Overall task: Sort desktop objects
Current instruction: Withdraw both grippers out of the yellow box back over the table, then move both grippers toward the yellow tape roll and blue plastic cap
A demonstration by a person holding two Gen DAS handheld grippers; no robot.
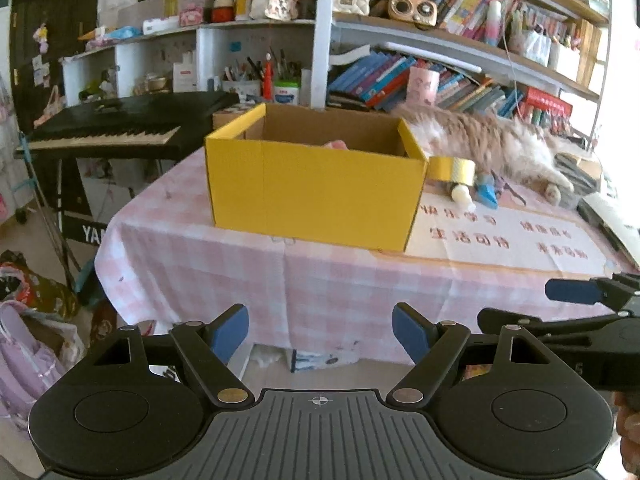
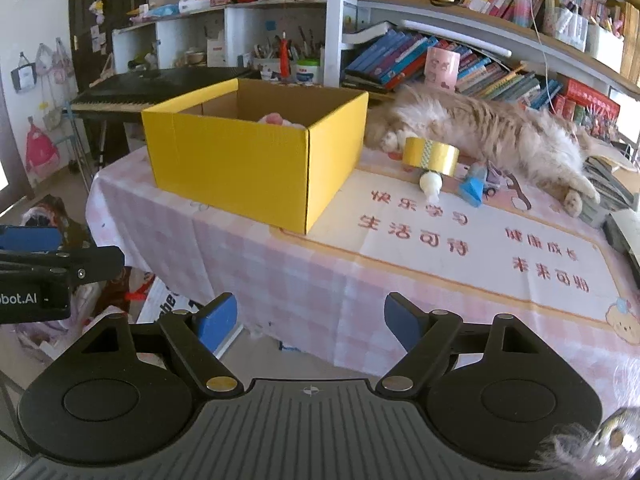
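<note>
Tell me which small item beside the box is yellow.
The tape roll, nearest the cat. The glue bottle is white and the blue item lies further right.

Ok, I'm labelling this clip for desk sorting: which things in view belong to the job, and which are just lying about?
Job:
yellow box
tape roll
small white bottle
blue item
left gripper and right gripper, both open and empty

Lying about:
cat
keyboard
bookshelf

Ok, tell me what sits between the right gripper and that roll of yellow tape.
Nothing visible blocks it. The right gripper, jaws open and empty, hangs off the table's near edge; bare tablecloth runs up to the yellow tape roll. The yellow box sits left of that line, and the cat lies behind the roll.
</note>
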